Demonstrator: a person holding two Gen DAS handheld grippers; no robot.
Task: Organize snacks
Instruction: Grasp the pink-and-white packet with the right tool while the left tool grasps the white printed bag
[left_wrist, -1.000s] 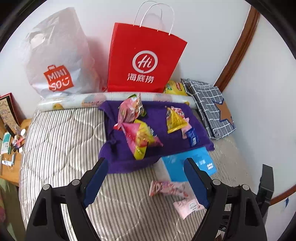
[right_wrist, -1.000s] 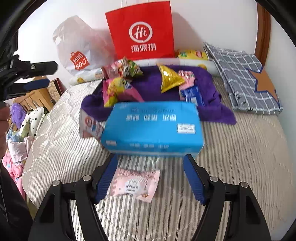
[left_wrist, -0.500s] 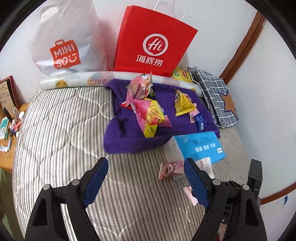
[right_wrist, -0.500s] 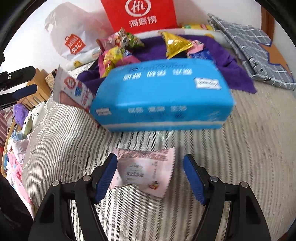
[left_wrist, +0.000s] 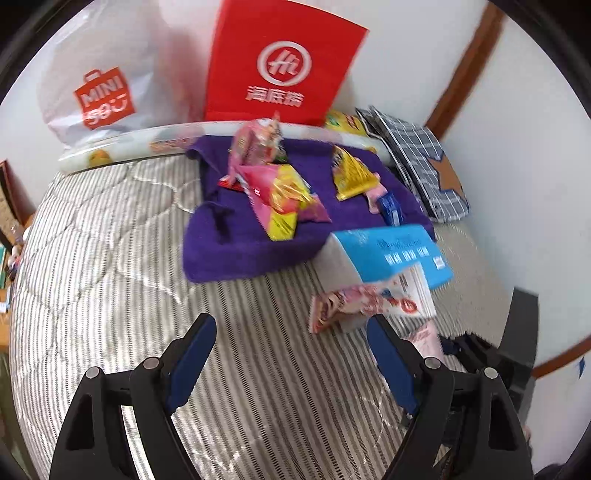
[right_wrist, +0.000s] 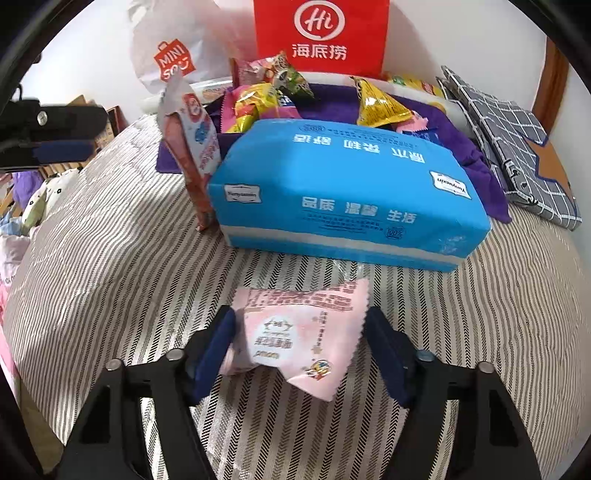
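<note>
Bed w/ grey-and-white striped quilted mattress cover (left_wrist: 110, 258) filled most of both views. Plain white wall (left_wrist: 517, 147) stood behind and to the right of the bed; a brown wooden trim strip (left_wrist: 461, 70) ran diagonally up the right corner. Low wooden furniture (right_wrist: 55, 170) sat beside the bed's left edge. Lighting was even, approx. daylight quality.
</note>
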